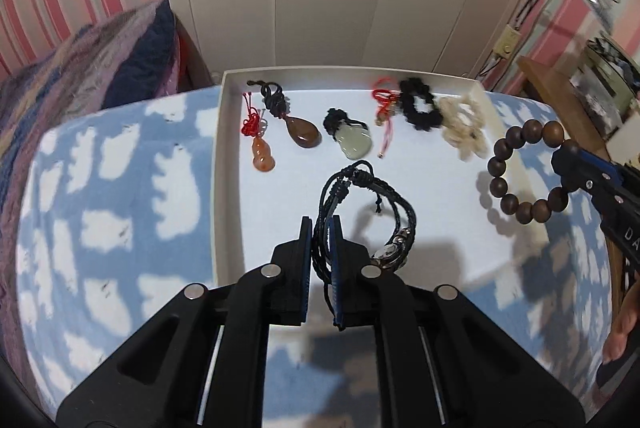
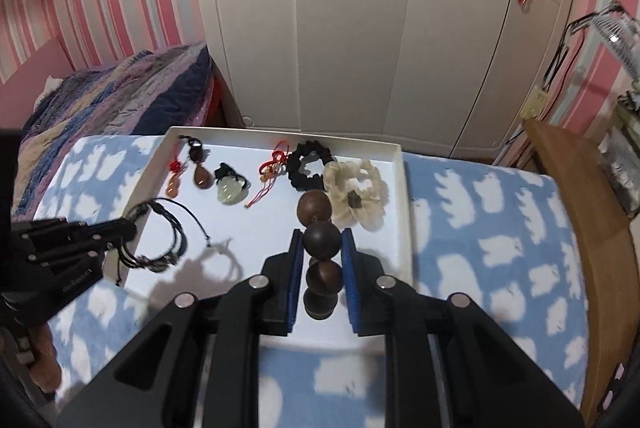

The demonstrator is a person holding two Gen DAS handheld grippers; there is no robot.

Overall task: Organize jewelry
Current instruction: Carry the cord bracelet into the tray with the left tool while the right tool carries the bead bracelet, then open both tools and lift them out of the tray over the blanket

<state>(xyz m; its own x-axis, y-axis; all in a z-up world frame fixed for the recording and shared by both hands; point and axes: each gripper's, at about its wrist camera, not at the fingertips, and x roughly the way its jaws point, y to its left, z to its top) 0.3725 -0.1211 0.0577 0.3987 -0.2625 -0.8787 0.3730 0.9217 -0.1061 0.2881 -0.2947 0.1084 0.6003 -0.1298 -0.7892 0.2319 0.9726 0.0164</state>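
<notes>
A: What does the white tray [image 1: 224,164] hold?

B: Along its far side, from ten o'clock round to two o'clock in the left wrist view: an orange gourd pendant [image 1: 262,153] on red cord, a brown teardrop pendant [image 1: 305,134] on black cord, a pale green pendant [image 1: 353,143], a red cord charm [image 1: 383,108], a black scrunchie [image 1: 418,109] and a cream flower hair tie [image 1: 464,132] against the right wall. The tray sits on a blue cloth with white clouds [image 1: 120,188].

A: And the grippers?

B: The left gripper [image 1: 320,232] is nearly closed, pinching the black braided bracelet [image 1: 362,216]. Its loop stands up above the tray's near half, long axis running toward twelve o'clock, with its metal clasp hanging at four o'clock from the fingertips.

A: The right one?

B: The right gripper [image 2: 322,240] clamps the wooden bead bracelet [image 2: 322,246]. In the right wrist view the ring is seen edge-on, beads lined up from six to twelve o'clock between the blue pads [image 2: 294,268]. It is held above the tray's right side, in front of the flower hair tie.
</notes>
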